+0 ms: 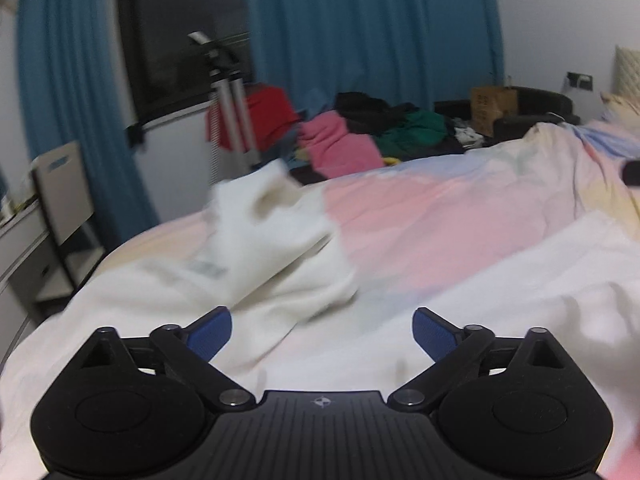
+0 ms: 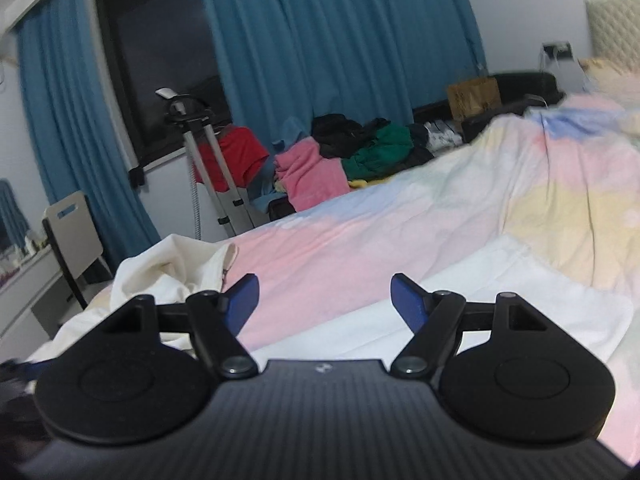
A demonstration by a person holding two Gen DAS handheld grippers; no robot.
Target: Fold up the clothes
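Note:
A cream-white garment [image 1: 256, 248] lies crumpled on the pastel bedspread [image 1: 420, 208], blurred, just ahead and left of my left gripper [image 1: 322, 330]. That gripper is open with nothing between its blue pads. In the right wrist view the same garment [image 2: 176, 264] bunches up at the left, beside the left finger of my right gripper [image 2: 324, 300], which is also open and empty. A flatter white cloth [image 2: 500, 300] spreads under and to the right of the right gripper; this white cloth [image 1: 540, 280] also shows at the right of the left wrist view.
A heap of clothes, pink [image 2: 312, 176], green [image 2: 380, 152], black and red [image 2: 236, 156], lies past the bed's far edge under blue curtains [image 2: 340, 40]. A garment steamer stand [image 2: 200, 160] and a chair [image 2: 72, 236] stand at the left. A cardboard box [image 1: 494, 108] sits far right.

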